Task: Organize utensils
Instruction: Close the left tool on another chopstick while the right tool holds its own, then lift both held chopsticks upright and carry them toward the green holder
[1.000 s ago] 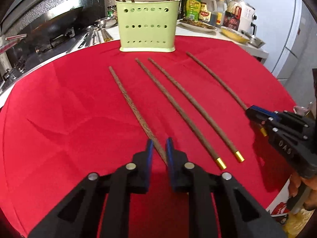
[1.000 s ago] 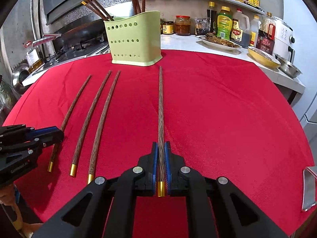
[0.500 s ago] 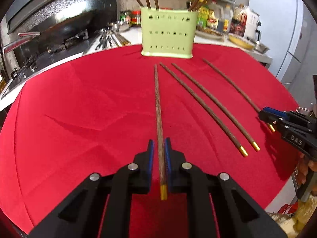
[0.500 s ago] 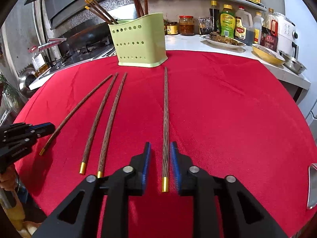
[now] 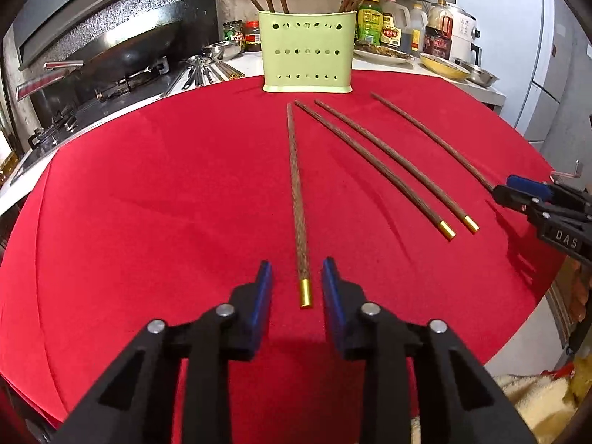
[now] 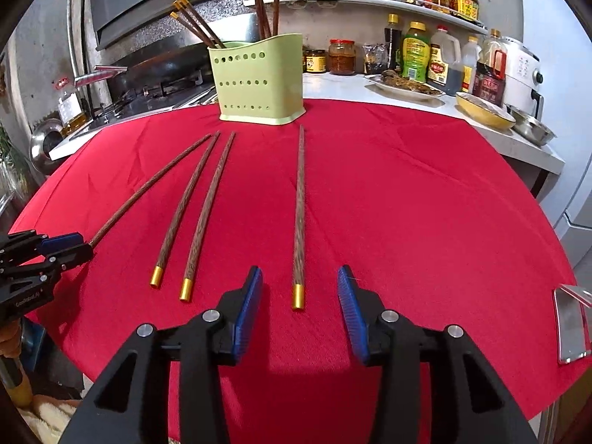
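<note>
Four wooden chopsticks with gold end caps lie flat on the red cloth covering the desk, tips aimed toward the green perforated holder standing at the far edge of the cloth. The holder already contains several upright chopsticks.

Left tool: released, jaws opening. The leftmost chopstick lies on the cloth with its gold cap between the blue pads; neither pad touches it.

Right tool: released, jaws opening, gap wider than that of the left tool. The rightmost chopstick lies on the cloth with its gold cap between the pads, clear of both.

The two middle chopsticks lie side by side, close together, between the two outer ones, gold caps toward the near edge.

In the left wrist view the right tool appears at the right edge, at the near end of the rightmost chopstick. In the right wrist view the left tool appears at the left edge, at the near end of the leftmost chopstick.

Bottles and jars stand on the counter behind the cloth.
</note>
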{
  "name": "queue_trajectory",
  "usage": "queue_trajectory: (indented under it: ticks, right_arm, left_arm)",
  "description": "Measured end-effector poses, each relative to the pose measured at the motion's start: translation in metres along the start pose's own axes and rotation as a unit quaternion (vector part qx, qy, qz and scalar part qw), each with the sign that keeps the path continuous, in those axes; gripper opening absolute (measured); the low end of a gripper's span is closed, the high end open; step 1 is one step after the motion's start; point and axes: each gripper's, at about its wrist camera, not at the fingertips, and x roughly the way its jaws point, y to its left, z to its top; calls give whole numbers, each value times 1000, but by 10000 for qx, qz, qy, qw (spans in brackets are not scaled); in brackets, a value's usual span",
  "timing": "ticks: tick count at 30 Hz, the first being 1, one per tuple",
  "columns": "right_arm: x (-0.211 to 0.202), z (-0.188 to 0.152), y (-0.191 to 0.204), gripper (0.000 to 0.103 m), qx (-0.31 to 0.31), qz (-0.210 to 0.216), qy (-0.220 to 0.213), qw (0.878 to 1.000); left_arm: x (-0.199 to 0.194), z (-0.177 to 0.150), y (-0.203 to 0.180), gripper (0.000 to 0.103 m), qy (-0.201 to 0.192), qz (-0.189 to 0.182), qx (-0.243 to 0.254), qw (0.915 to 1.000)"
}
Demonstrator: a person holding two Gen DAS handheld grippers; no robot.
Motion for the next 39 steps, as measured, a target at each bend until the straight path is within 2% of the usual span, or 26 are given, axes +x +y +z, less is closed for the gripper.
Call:
queue_trajectory:
  ticks: [1, 5, 10, 13, 18, 23, 25, 28, 32, 35, 39]
  right_arm:
    - [0, -1, -1, 44, 26, 8, -14, 10000]
    - [5, -2, 0, 43, 53, 81, -12, 10000]
    - [12, 2, 9, 23, -50, 19, -35, 10000]
    - [16, 4, 8, 20, -42, -11, -70, 10000]
    - [10, -1, 5, 20, -149, -37, -84, 9998]
    - [4, -10, 2, 19, -119, -54, -239, 9996]
    - [3, -12, 4, 7, -121, -12, -273, 9996]
    - [1, -12, 4, 7, -104, -1, -258, 9996]
    - [-10, -2, 3, 7, -64, 71, -396, 9992]
    - [-31, 15, 4, 7, -47, 148, -721, 9973]
    - [-67, 45, 5, 7, -80, 212, -1313, 9911]
  left_arm:
    - [0, 0, -1, 22, -5, 14, -17, 10000]
    - [1, 0, -10, 21, -37, 135, 63, 9999]
    - [3, 3, -11, 16, -22, 279, -21, 9996]
    - [2, 2, -5, 16, 9, 309, -108, 9995]
    - [-5, -6, -6, 16, 22, 163, -73, 9998]
    - [-1, -5, -13, 12, -60, 320, 19, 9995]
    - [0, -4, -15, 7, -61, 452, 81, 9989]
    - [-3, -3, -10, 7, -36, 355, -31, 9994]
    - [-22, 6, 2, 7, -359, 415, -181, 9983]
    - [-49, 17, 12, 7, -806, 434, -288, 9954]
    - [-88, 36, 24, 7, -1465, 468, -397, 9873]
